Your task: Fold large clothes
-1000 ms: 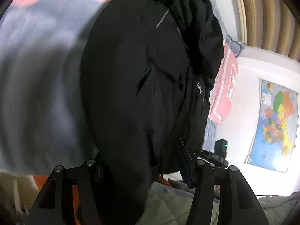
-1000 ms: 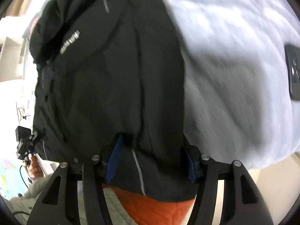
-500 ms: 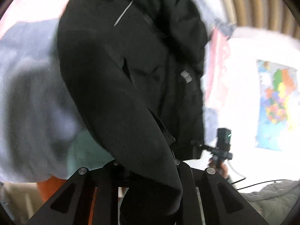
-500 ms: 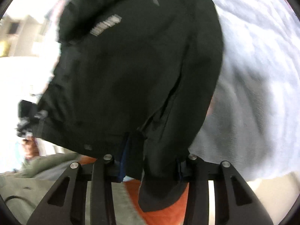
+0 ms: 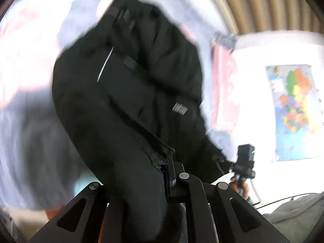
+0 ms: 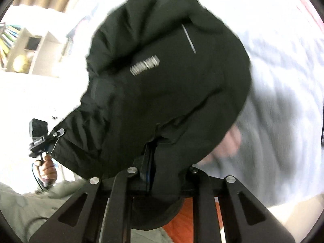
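Since a second ago both grippers have closed in on their handfuls and the black jacket (image 5: pixel 129 105) has swung up and bunched, so that it now fills more of each view and hangs nearer the lenses. The left gripper (image 5: pixel 141 184) is clamped on a thick roll of the jacket's hem or front edge, its jaws drawn close with cloth packed between them. The right gripper (image 6: pixel 162 180) is likewise pinched shut on a fold of the jacket (image 6: pixel 168 93), the fabric spilling down over its fingers.

The jacket is held in the air between the two grippers, above the pale grey bedspread (image 6: pixel 283 105), not laid flat. I judge the folding is at an early or middle stage: no neat fold shows, and the garment must yet be laid down and squared.

The left wrist view alone shows the coloured wall map (image 5: pixel 293 111), a pink cloth (image 5: pixel 224 93) hanging by the wall, and the other gripper's handle and camera (image 5: pixel 245 162). The right wrist view alone shows a shelf (image 6: pixel 30 46), the person's hand (image 6: pixel 47 168) on the left handle, and an orange cloth (image 6: pixel 186 226) below
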{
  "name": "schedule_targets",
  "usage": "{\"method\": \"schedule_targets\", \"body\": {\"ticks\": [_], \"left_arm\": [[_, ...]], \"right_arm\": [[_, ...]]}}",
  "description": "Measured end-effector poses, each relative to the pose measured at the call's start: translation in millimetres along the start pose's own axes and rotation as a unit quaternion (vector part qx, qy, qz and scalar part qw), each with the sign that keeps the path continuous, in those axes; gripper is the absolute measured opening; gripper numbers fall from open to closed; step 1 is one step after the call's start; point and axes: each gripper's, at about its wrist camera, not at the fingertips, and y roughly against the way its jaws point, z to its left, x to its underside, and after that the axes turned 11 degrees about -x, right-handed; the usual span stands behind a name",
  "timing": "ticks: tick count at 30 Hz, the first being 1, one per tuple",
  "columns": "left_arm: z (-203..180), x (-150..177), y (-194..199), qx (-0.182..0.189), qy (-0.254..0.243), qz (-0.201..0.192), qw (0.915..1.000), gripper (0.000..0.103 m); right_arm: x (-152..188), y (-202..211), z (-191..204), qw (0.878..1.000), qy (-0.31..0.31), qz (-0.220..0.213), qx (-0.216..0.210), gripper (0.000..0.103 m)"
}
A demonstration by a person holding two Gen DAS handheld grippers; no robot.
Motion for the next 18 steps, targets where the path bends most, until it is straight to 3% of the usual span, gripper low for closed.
{"method": "schedule_targets", "body": {"ticks": [5, 10, 18], "left_arm": [[-13.9, -31.1, 37.5, 0.023, 0.001, -0.073, 0.9971, 0.011], [-17.0, -59.9, 57.2, 0.044, 0.002, -0.114, 0.9925, 0.011], [-48.2, -130.3, 68.3, 0.05, -0.026, -0.16, 0.9856, 0.013]], "right_arm": [[-34.6, 31.7, 25.7, 0.998, 0.014, -0.053, -0.033, 0.021], [-64.6, 64.5, 53.6, 0.992, 0.039, -0.109, -0.059, 0.021], [-135.1, 85.5, 92.9, 0.981, 0.084, -0.169, -0.038, 0.021]]}}
